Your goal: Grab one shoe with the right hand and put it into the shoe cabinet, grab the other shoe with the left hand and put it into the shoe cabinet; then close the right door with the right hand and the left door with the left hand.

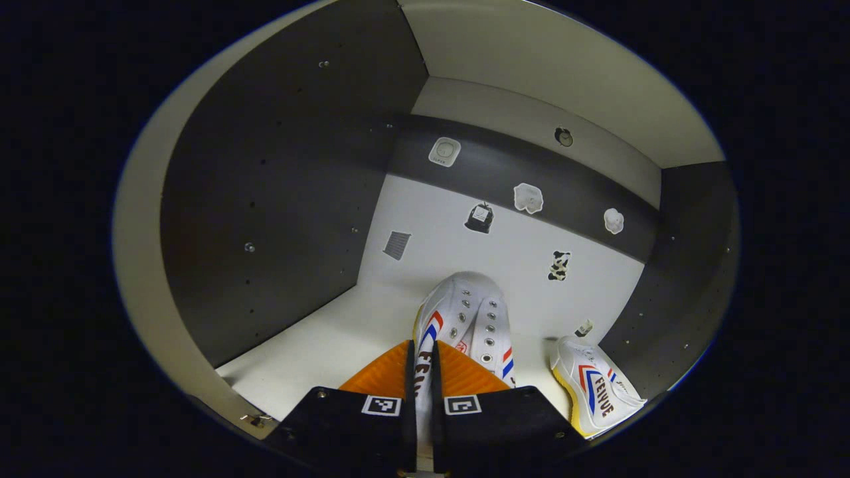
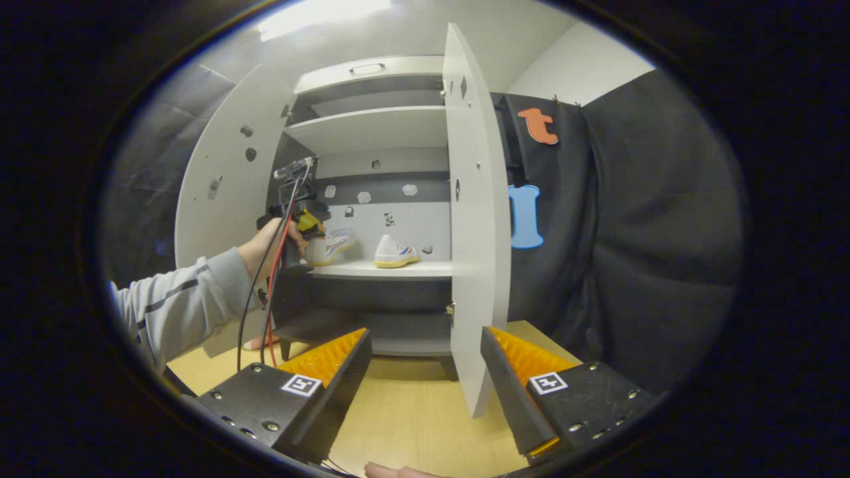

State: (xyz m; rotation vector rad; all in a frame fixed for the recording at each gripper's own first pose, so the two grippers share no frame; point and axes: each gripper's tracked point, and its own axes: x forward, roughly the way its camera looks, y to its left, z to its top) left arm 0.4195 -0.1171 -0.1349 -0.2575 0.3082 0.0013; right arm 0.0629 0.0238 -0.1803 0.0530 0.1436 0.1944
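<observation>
While the left claw (image 1: 424, 372) pinches the second shoe (image 1: 465, 318) by its side wall, both fingers pressed on it, that shoe sits inside the shoe cabinet (image 2: 372, 166) over the middle shelf (image 1: 332, 338); cannot tell if the sole is fully down yet. First shoe (image 1: 594, 388) already lies on the same shelf, to the right of the held one, near the cabinet's right inner wall, well apart from the claw. In the right gripper view both shoes show on that shelf: one (image 2: 395, 254) resting free, the other (image 2: 329, 247) at the left claw (image 2: 307, 222) held by a hand (image 2: 265, 249) in a grey sleeve.

Right claw (image 2: 425, 372) is spread wide, holding nothing, hanging out in front of the cabinet above the wooden floor, close to the edge of the right door (image 2: 475, 219). Left door (image 2: 229, 172) and right door both stand open.

Progress, judged: shoe one done, shoe two almost placed, release pending. Left to do: let go, pull out, shut right door, then left door.
</observation>
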